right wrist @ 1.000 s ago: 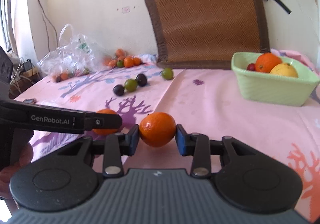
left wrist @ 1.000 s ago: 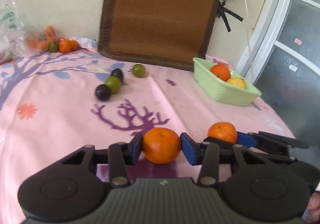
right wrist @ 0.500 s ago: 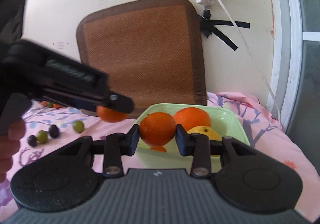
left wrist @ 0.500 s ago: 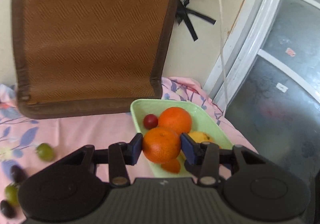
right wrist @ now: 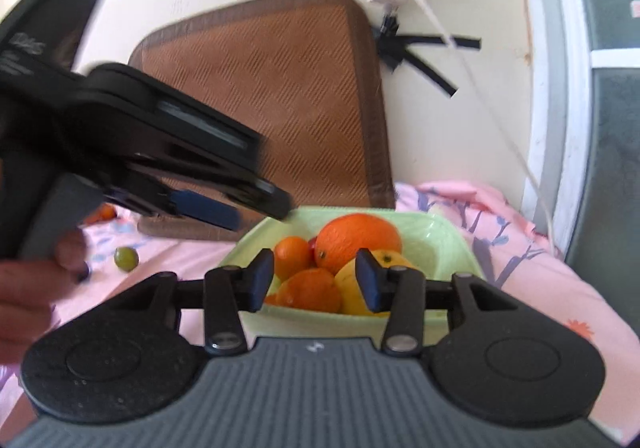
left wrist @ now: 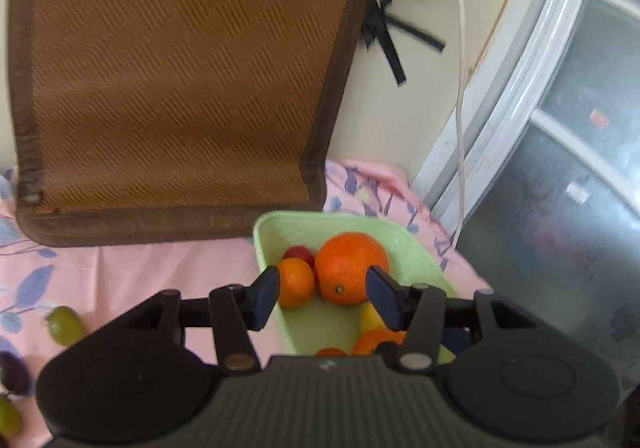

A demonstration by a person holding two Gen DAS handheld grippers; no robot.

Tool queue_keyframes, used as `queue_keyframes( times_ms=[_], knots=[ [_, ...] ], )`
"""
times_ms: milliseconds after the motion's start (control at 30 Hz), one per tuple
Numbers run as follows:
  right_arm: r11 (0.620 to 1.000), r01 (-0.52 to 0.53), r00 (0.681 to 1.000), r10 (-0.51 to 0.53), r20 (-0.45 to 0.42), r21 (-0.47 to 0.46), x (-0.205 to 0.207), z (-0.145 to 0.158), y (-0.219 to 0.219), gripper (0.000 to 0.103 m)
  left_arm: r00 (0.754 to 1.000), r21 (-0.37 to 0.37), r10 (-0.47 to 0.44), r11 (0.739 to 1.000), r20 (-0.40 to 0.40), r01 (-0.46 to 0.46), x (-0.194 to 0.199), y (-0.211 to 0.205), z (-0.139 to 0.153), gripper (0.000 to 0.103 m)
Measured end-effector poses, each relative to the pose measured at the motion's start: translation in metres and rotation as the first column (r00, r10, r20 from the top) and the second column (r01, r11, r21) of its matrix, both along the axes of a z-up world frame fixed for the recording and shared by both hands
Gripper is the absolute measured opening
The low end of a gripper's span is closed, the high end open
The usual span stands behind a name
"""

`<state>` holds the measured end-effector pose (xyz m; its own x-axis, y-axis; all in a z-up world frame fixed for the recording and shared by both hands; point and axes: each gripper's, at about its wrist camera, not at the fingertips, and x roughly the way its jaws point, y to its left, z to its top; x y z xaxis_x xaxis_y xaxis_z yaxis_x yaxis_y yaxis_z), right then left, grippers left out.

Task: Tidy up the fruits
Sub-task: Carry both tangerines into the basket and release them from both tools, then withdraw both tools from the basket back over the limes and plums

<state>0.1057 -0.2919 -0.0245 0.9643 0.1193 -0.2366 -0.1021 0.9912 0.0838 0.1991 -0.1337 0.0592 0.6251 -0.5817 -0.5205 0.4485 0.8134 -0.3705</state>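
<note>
Both tongs hang over the green basket (right wrist: 448, 244), tilted down toward it. Left tongs (left wrist: 322, 298) have just been opening and stand released, nothing between the blue pads (left wrist: 266, 298); in the right view they reach in from the left above the basket's rim, a hand (right wrist: 28, 288) gripping the handle. Right tongs (right wrist: 314, 284) have likewise just been opening and stand released, empty, by the near wall. Behind, a brown woven mat (left wrist: 176, 80) leans on the wall. Inside the basket lie a large orange (right wrist: 358, 238), a yellow fruit (right wrist: 350, 288), smaller oranges (right wrist: 310, 290) and a red fruit (left wrist: 300, 254). One green fruit (left wrist: 64, 324) sits on the pink cloth (left wrist: 140, 268).
</note>
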Motion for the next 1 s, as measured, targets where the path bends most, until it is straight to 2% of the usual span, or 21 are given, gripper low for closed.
queue_keyframes(
  times_ms=[100,233,333,433,500,600,733,900,1000],
  knots=[
    [0.999,0.026,0.999,-0.027,0.042,0.036,-0.010,0.002,-0.005,0.048,0.997,-0.038,0.057,0.998,0.052,-0.055,-0.025,0.045,0.014,0.054],
    [0.997,0.033,0.996,-0.039,0.078,0.076,-0.021,0.006,-0.007,0.047,0.974,0.005,0.194,0.981,0.113,-0.196,-0.069,0.111,0.011,0.056],
    [0.994,-0.035,0.998,0.030,0.047,0.102,-0.024,0.010,0.002,0.047,0.945,0.082,0.303,0.946,0.123,-0.314,-0.096,0.151,-0.005,0.056],
    [0.989,-0.132,0.991,0.131,0.018,0.072,-0.031,0.012,0.027,0.047,0.921,0.140,0.374,0.911,0.113,-0.387,-0.115,0.180,-0.025,0.056],
    [0.979,-0.193,0.981,0.194,-0.012,0.059,-0.035,0.011,0.046,0.047,0.909,0.153,0.404,0.897,0.098,-0.415,-0.122,0.194,-0.038,0.056],
    [0.958,-0.273,0.957,0.280,-0.078,0.082,-0.037,0.007,0.073,0.047,0.900,0.162,0.431,0.885,0.071,-0.437,-0.122,0.206,-0.053,0.056],
    [0.933,-0.336,0.927,0.352,-0.130,0.130,-0.038,0.005,0.098,0.047,0.899,0.184,0.431,0.880,0.080,-0.438,-0.124,0.210,-0.060,0.056],
    [0.932,-0.331,0.913,0.356,-0.200,0.150,-0.039,-0.008,0.115,0.047,0.906,0.207,0.409,0.882,0.113,-0.424,-0.127,0.201,-0.060,0.056],
    [0.932,-0.316,0.916,0.349,-0.200,0.177,-0.037,-0.009,0.112,0.047,0.909,0.212,0.393,0.885,0.136,-0.414,-0.131,0.196,-0.059,0.056]
  ],
)
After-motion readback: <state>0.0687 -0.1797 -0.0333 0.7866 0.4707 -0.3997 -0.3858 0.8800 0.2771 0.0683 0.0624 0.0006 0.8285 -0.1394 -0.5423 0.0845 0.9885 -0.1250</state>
